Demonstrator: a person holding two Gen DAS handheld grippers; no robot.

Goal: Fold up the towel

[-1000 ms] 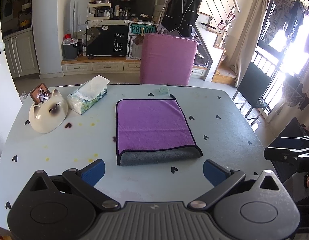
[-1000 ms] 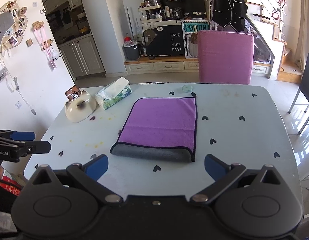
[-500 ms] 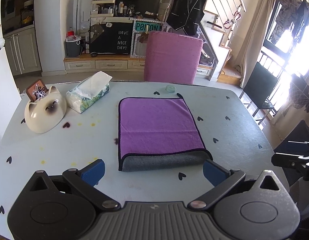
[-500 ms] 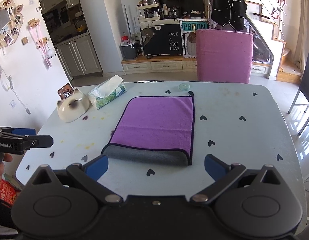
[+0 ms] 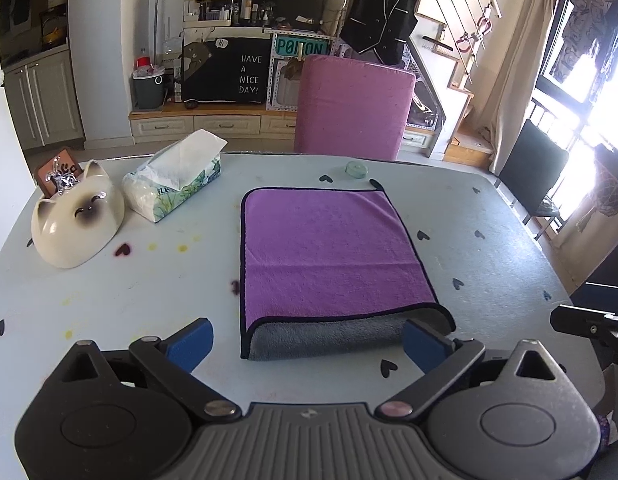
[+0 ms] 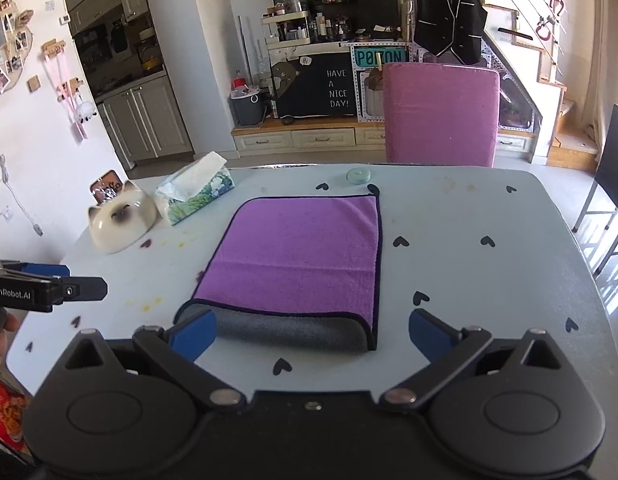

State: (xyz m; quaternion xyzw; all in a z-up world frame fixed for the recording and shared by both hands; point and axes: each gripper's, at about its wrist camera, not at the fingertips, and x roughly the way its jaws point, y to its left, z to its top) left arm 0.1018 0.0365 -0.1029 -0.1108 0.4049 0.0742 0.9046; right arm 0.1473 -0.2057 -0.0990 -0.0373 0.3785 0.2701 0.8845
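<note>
towel (image 5: 329, 256) nearer than before | both hand-held grippers (image 5: 307, 336) (image 6: 313, 330) spread, empty

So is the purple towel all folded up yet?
Partly. The towel already lies folded over once on the table, its rounded gray fold nearest the cameras. Both the left gripper and right gripper are open, holding nothing. Probably another fold is left.
</note>
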